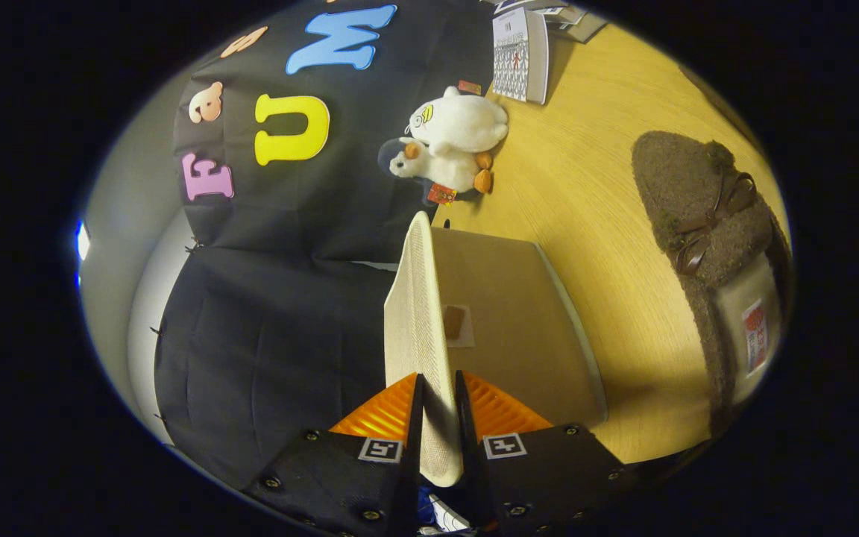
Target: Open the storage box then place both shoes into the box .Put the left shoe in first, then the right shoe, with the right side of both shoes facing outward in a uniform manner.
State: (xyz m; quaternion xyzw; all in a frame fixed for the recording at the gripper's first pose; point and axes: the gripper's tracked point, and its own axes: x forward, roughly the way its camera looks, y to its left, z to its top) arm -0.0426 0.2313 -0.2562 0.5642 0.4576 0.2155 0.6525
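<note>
Claw: my claw [438, 406] is clamped on the lid [418, 313], both fingers pressing.
Box: box [511, 328] beside that lid, part open, I judge.
Shoe: brown shoe [705, 224] beyond the box on the bench [586, 186]; not yet boxed.
</note>
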